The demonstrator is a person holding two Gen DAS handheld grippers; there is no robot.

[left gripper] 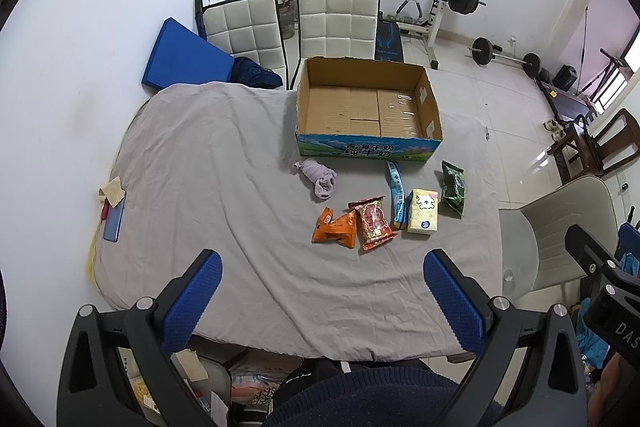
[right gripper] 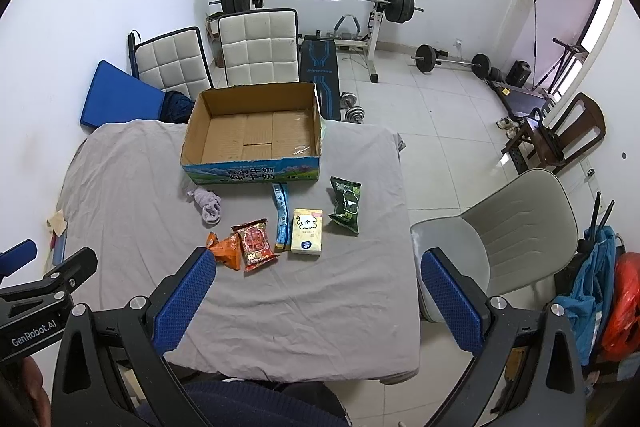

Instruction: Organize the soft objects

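An open cardboard box (left gripper: pixel 368 107) (right gripper: pixel 256 131) stands empty at the far side of a table under a grey cloth (left gripper: pixel 224 187) (right gripper: pixel 132 195). In front of it lie a crumpled lilac cloth (left gripper: pixel 318 177) (right gripper: pixel 207 205), an orange packet (left gripper: pixel 336 227) (right gripper: pixel 225 250), a red packet (left gripper: pixel 373 223) (right gripper: pixel 254 239), a blue stick pack (left gripper: pixel 396 197) (right gripper: pixel 282 215), a yellow tissue pack (left gripper: pixel 423 213) (right gripper: pixel 307 231) and a green bag (left gripper: pixel 453 189) (right gripper: pixel 346 205). My left gripper (left gripper: pixel 324 287) is open and empty above the near edge. My right gripper (right gripper: pixel 318 287) is open and empty too.
A phone and paper (left gripper: pixel 114 211) lie at the table's left edge. Two white chairs (left gripper: pixel 304 23) stand behind the table, a grey chair (right gripper: pixel 504 243) at its right. A blue mat (left gripper: pixel 184 57) leans on the wall. Weights and a bench (right gripper: pixel 320 7) fill the back.
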